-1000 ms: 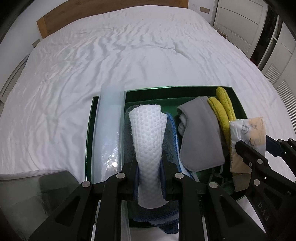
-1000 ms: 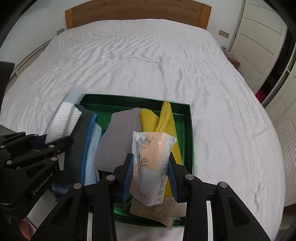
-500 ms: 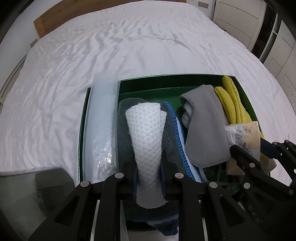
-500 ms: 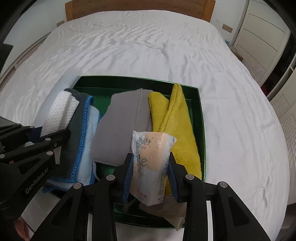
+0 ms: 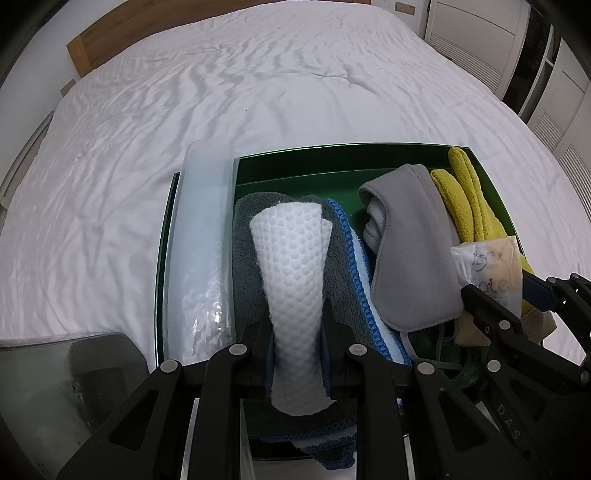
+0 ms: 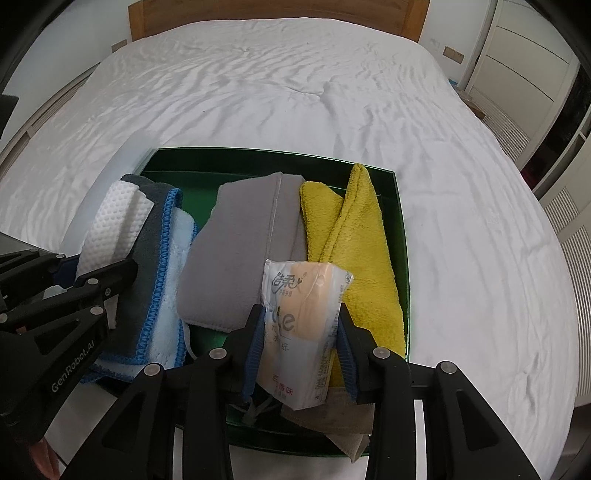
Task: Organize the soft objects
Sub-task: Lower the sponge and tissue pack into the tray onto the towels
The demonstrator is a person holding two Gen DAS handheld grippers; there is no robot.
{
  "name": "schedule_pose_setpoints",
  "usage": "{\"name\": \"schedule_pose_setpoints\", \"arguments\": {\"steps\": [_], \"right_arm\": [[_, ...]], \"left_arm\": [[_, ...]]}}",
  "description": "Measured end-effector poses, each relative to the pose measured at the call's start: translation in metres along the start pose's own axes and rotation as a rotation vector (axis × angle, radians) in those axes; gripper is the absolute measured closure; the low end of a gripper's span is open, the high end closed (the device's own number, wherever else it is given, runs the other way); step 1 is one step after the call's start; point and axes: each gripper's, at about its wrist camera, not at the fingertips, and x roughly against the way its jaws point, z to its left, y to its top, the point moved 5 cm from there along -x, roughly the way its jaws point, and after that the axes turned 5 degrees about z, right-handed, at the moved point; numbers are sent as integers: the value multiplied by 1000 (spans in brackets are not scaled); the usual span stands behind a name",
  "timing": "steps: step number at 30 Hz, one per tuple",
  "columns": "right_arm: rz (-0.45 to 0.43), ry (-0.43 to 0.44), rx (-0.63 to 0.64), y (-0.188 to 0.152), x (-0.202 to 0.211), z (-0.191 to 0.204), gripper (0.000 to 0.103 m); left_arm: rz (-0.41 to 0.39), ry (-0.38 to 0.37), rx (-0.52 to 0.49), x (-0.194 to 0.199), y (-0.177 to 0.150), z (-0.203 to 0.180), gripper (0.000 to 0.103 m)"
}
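A green tray (image 6: 400, 229) lies on the white bed with folded cloths in it. My left gripper (image 5: 295, 325) is shut on a white dimpled pad (image 5: 291, 251), which lies on a grey towel with blue edging (image 5: 343, 288) at the tray's left. My right gripper (image 6: 301, 321) has a tissue pack (image 6: 303, 314) between its blue pads, low over the tray's near right corner. Its jaws are opening, and the pads still touch the pack. Beside the pack lie a grey cloth (image 6: 240, 251) and a yellow towel (image 6: 354, 251). A beige cloth (image 6: 343, 417) lies under it.
A clear plastic sleeve (image 5: 203, 240) lies along the tray's left rim. The wrinkled white bedsheet (image 6: 295, 92) spreads beyond the tray to a wooden headboard (image 6: 277, 14). White cupboard doors (image 6: 528, 62) stand at the right. A dark object (image 5: 66, 373) sits at the near left.
The right gripper has come down with the tissue pack toward the tray's near right corner. The left gripper keeps its hold on the white pad and has barely moved.
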Motion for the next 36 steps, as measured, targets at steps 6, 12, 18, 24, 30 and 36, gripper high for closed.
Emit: {"name": "schedule_pose_setpoints", "arguments": {"steps": [6, 12, 18, 24, 30, 36], "right_arm": [[0, -6, 2, -1, -1, 0, 67], [3, -7, 2, -2, -4, 0, 66], [13, -27, 13, 0, -13, -3, 67], [23, -30, 5, 3, -19, -4, 69], [25, -21, 2, 4, -18, -3, 68], [21, -24, -5, 2, -16, -4, 67]], "left_arm": [[-1, 4, -8, -1, -1, 0, 87], [1, 3, -8, -4, -3, 3, 87], [8, 7, -9, -7, 0, 1, 87], [8, 7, -25, -9, 1, -2, 87], [12, 0, -26, -7, -1, -1, 86], [8, 1, -23, -8, 2, 1, 85]]}}
